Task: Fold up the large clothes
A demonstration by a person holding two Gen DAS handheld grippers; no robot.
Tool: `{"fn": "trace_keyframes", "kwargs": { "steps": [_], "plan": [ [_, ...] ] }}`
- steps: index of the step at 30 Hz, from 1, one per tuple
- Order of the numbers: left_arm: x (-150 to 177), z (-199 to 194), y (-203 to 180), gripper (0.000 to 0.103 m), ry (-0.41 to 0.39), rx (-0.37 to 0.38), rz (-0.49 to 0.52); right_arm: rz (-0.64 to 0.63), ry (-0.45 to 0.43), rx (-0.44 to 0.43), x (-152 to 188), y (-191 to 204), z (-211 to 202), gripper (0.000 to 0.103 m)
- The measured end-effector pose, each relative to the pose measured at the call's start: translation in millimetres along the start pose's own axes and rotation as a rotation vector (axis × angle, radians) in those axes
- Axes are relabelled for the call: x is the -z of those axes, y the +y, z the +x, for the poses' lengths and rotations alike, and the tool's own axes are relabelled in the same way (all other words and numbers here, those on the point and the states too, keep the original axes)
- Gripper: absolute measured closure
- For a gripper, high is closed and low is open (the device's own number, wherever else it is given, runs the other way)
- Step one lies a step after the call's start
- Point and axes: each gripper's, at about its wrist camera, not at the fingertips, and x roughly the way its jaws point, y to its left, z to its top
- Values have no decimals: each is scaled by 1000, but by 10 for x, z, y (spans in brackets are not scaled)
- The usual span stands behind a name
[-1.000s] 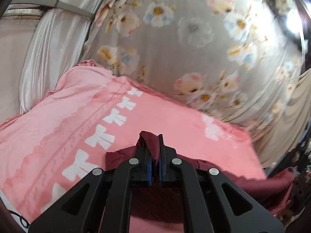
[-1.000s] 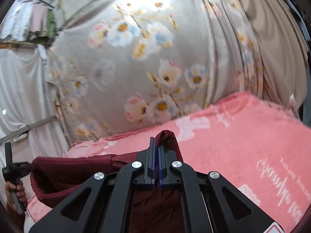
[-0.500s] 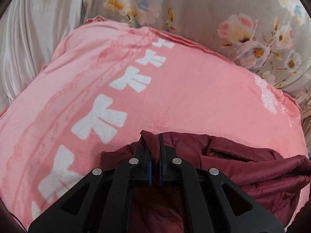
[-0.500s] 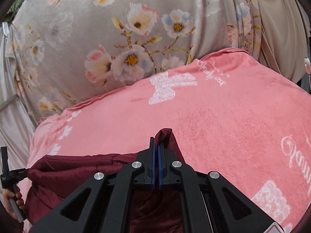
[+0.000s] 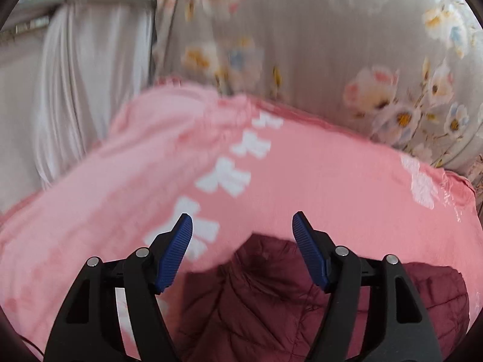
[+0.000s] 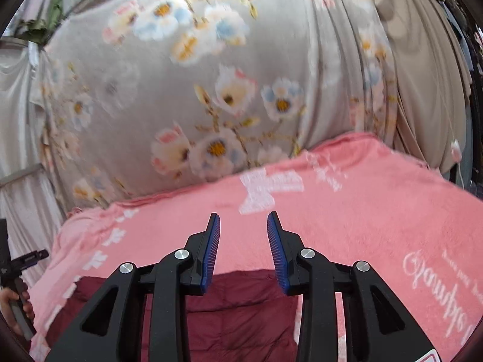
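Observation:
A dark red quilted jacket lies on a pink blanket with white bow prints. My left gripper is open and empty, its blue pads spread wide just above the jacket's far edge. In the right wrist view the jacket lies flat below my right gripper, which is open and empty above its far edge. The left gripper's handle and the hand on it show at the left edge of the right wrist view.
A grey floral curtain hangs behind the blanket's far edge. White drapes hang at the left and beige drapes at the right. The pink blanket stretches beyond the jacket on all sides.
Both grippers were shut on the jacket's edge and held it up; they lowered it onto the blanket, opened and let go. The jacket now lies flat below them.

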Motion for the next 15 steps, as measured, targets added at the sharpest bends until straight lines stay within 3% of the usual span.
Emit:
{"fn": "trace_keyframes", "kwargs": {
  "steps": [3, 7, 11, 15],
  "plan": [
    [-133, -431, -124, 41, -48, 69, 29, -72, -50, -41, 0, 224, -355, 70],
    [-13, -739, -401, 41, -25, 171, 68, -160, 41, -78, 276, 484, -400, 70],
    [353, -716, -757, 41, 57, 237, 122, -242, 181, -118, 702, 778, -225, 70],
    [637, -483, -1016, 44, 128, 237, 161, -310, 244, -137, 968, 1047, -11, 71]
  ]
}}
